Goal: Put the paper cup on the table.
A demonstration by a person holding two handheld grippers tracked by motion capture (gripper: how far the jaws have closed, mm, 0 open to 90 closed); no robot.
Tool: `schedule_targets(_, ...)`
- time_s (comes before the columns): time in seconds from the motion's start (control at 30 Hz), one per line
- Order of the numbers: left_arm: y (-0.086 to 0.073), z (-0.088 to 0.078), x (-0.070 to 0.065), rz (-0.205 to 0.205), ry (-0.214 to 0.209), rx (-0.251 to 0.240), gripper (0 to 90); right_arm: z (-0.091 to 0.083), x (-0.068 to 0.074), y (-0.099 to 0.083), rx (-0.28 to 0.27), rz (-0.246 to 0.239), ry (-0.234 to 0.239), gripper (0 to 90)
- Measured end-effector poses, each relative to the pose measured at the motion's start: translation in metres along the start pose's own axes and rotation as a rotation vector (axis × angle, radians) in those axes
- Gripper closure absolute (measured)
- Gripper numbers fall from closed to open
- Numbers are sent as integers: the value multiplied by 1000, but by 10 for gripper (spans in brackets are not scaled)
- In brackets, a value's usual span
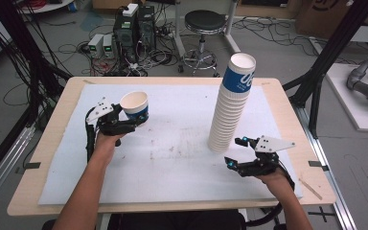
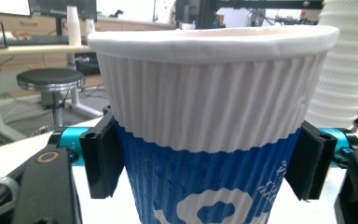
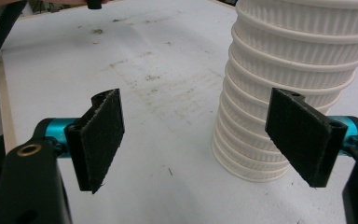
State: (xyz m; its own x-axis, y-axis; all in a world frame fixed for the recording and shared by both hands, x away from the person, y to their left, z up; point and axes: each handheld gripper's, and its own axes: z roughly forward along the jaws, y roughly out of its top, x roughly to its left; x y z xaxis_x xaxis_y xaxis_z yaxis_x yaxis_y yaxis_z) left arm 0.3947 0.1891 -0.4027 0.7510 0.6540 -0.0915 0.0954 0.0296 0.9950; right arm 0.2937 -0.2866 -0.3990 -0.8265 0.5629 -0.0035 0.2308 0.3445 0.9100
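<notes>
Left gripper: both pads press the sides of one paper cup, upright, gripped at the line where its white ribbed band meets the blue print. In the high view that cup sits in the left gripper at the left part of the mat; whether its base touches the mat or hangs just above cannot be told.

Right gripper: jaws stand wide, nothing between the pads. It rests low on the mat, in the high view just in front of the foot of the stack, close but not touching.

Stack: tall column of nested cups, leaning slightly right, standing right of the mat's centre; its lower rims show past the right jaw.

Judgement on progress: one cup is separated and in hand, well apart from the stack. Remaining: set that cup down and release it; the many cups left in the column suggest the work is at an early stage
</notes>
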Motion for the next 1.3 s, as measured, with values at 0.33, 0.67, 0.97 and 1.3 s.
schedule_targets(0.33,-27,26,7,-15,26,165,255,3,1,0,6,-7,-1,199)
schedule_targets(0.67,-42,38,7,2,81,278,258,4,1,-1,5,-5,2,199)
schedule_targets(0.97,-39,38,5,-7,127,357,257,4,3,0,5,-11,3,199)
schedule_targets(1.3,-39,28,-4,-24,120,495,231,4,4,1,7,-13,4,200)
